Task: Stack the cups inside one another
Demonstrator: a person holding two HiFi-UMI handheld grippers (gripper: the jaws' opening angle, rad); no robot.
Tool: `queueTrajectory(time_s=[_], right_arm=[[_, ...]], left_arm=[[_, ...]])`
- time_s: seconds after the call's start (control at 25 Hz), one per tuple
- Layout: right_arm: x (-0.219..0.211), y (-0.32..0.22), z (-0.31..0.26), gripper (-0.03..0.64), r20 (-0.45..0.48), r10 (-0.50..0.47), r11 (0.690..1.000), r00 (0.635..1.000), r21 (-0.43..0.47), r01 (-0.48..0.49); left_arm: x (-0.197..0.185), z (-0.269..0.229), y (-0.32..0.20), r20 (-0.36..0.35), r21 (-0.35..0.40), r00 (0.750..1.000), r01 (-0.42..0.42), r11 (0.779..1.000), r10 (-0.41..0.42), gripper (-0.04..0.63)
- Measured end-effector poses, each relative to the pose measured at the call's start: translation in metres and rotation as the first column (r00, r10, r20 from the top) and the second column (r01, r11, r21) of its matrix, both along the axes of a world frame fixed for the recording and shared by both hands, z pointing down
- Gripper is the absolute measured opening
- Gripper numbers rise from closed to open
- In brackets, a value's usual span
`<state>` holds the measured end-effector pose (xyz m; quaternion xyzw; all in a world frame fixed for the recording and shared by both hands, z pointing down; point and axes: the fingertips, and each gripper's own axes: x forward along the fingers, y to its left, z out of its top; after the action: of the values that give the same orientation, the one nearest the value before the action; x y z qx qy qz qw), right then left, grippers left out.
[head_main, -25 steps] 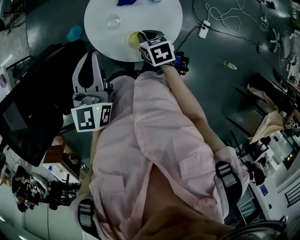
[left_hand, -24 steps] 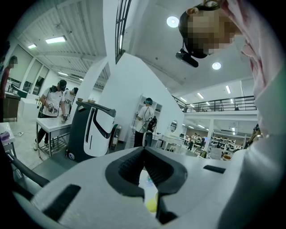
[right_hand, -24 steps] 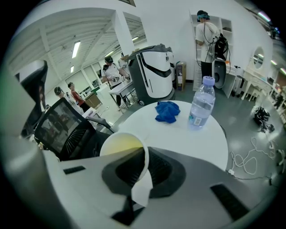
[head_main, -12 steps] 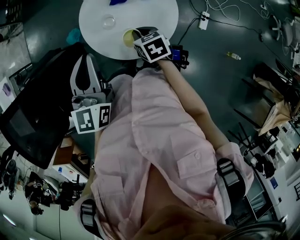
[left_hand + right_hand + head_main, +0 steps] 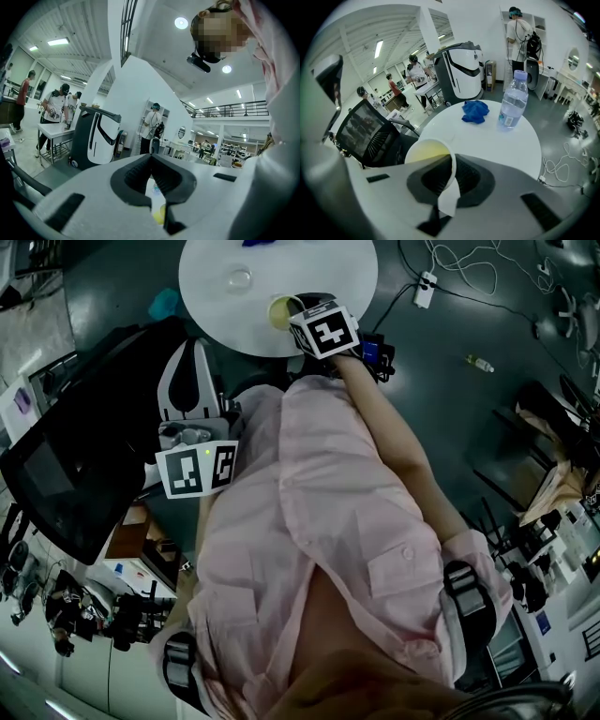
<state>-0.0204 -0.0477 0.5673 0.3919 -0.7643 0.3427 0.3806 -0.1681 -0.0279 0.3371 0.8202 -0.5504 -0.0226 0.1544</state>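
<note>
Table (image 5: 487, 140): cup (image 5: 425, 153) (yellow inside), right tongs (image 5: 449, 180)

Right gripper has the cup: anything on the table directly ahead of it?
Nothing close: bare table lies ahead of the cup. The blue cloth and water bottle sit farther back. No second cup shows.

The worktop (image 5: 487, 140) is bare across its middle and right. At the far side a bottle (image 5: 513, 101) stands upright, a blue cloth (image 5: 475, 111) just beside it. A clear cup (image 5: 237, 278) sits left; the yellow cup (image 5: 426, 157) in the right gripper (image 5: 449, 180) takes the near edge, a chair (image 5: 370, 136) close beside.
</note>
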Motion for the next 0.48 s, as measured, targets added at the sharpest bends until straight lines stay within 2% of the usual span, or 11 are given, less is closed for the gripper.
queueTrajectory(time_s=[0.48], right_arm=[[-0.011,-0.005,0.027,0.035,-0.048,-0.066,0.998,0.997,-0.010,0.066]], left_arm=[[-0.007,0.001,0.002,-0.011,-0.016,1.000,0.020,1.000,-0.021,0.015]])
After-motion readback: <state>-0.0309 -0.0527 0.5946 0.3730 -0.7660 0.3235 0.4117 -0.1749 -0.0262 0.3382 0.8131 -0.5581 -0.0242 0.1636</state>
